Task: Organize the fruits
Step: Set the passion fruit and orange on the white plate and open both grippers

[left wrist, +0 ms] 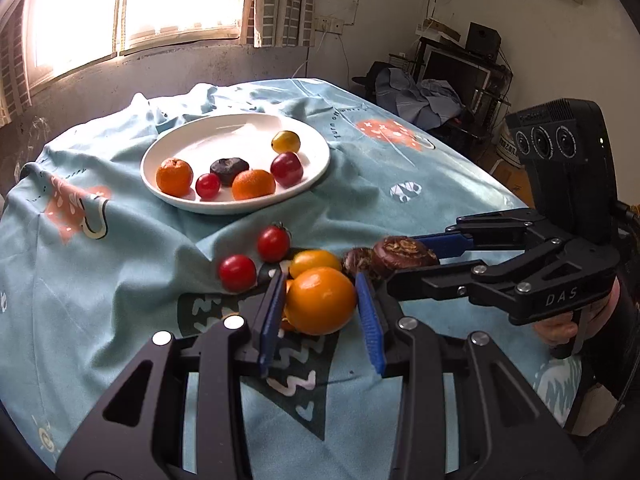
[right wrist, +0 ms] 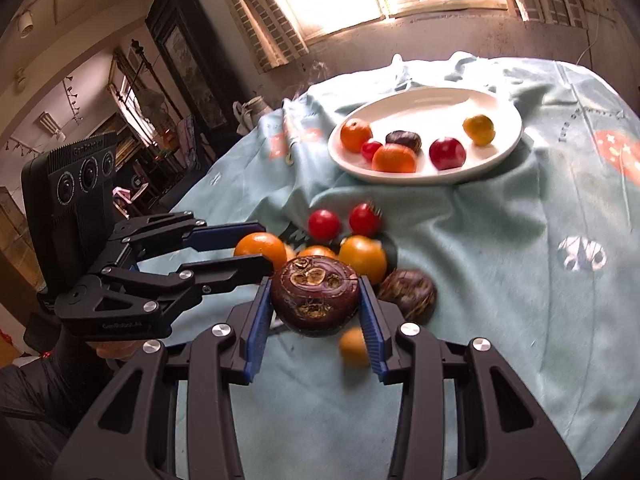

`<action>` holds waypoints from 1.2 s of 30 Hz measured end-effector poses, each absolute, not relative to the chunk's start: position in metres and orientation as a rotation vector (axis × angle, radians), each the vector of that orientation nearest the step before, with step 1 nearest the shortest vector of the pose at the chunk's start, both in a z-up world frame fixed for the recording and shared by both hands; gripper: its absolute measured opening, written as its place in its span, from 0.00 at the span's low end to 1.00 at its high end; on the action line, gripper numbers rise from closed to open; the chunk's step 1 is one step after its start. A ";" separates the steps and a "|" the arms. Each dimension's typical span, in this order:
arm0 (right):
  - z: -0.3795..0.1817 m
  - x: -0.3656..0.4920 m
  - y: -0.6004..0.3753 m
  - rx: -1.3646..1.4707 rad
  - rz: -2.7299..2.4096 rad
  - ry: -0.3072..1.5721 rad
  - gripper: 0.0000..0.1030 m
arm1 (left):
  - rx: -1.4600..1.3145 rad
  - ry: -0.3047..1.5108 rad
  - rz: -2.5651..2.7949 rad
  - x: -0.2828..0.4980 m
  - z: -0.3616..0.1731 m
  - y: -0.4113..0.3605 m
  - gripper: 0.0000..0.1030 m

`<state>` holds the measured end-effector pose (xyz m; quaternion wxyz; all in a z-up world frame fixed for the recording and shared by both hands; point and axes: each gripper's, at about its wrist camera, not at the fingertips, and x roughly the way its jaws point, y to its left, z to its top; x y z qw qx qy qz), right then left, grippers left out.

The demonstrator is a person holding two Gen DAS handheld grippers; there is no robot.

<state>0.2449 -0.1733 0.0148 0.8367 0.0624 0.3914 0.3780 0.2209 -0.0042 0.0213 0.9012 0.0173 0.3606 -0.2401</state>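
Note:
My left gripper is shut on an orange fruit just above the cloth. My right gripper is shut on a dark brown water chestnut, also seen in the left wrist view. A white plate at the back holds two oranges, two red fruits, a yellow one and a dark one. Loose on the cloth lie two cherry tomatoes, a yellow fruit, another dark chestnut and a small orange fruit.
The round table is covered by a wrinkled light blue cloth. A window wall stands behind it. A chair with clothes and a black shelf stand at the right.

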 end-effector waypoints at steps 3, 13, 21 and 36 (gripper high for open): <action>0.029 0.277 -0.181 0.152 0.688 0.716 0.41 | 0.022 0.710 -0.412 0.260 0.033 -0.004 0.36; 0.002 0.381 -0.178 0.194 0.550 0.718 0.41 | -0.008 0.762 -0.242 0.376 0.022 0.004 0.35; 0.017 0.372 -0.169 0.170 0.620 0.689 0.59 | -0.014 0.703 -0.182 0.369 0.028 0.013 0.84; 0.014 0.251 -0.173 0.009 0.662 0.656 0.59 | 0.005 0.706 -0.149 0.228 -0.001 0.041 0.96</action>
